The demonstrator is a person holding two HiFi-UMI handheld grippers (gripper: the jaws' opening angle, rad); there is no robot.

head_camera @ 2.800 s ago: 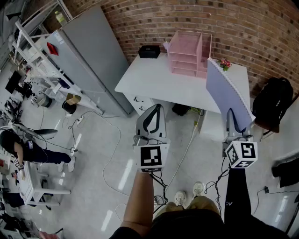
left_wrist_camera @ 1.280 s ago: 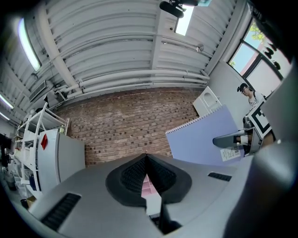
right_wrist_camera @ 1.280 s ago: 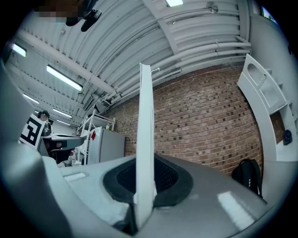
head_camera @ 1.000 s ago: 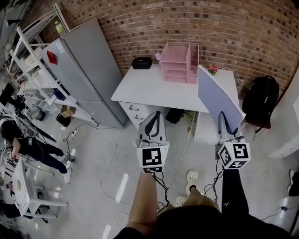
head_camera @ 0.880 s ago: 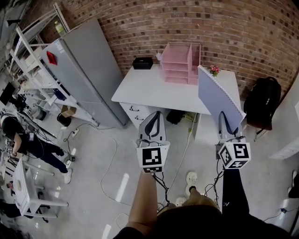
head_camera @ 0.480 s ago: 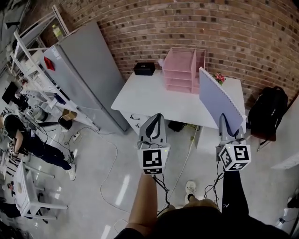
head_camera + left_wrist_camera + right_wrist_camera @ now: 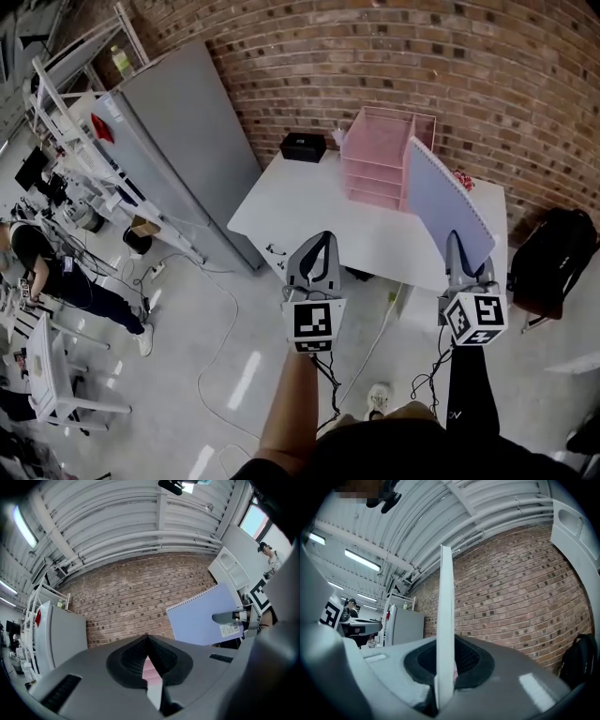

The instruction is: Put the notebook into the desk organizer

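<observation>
A lavender spiral notebook [image 7: 443, 199] stands upright on edge, with my right gripper [image 7: 457, 247] shut on its lower corner. It hangs over the near right part of the white desk [image 7: 300, 206]. In the right gripper view the notebook [image 7: 445, 620] is edge-on between the jaws. The pink desk organizer [image 7: 378, 157] stands at the back of the desk against the brick wall, just left of the notebook. My left gripper [image 7: 317, 240] is held level before the desk's front edge, jaws shut with nothing in them. From the left gripper view the notebook [image 7: 205, 616] shows to the right.
A black box [image 7: 302, 145] sits at the desk's back left, and small flowers [image 7: 463, 180] at its back right. A tall grey cabinet [image 7: 183, 131] stands left of the desk. A black backpack [image 7: 553, 255] lies right. Cables [image 7: 220, 328] cross the floor. A person [image 7: 42, 267] stands far left.
Both grippers have moved toward the desk, which now lies closer under them. The notebook stays upright in the right gripper and is nearer the pink organizer.
</observation>
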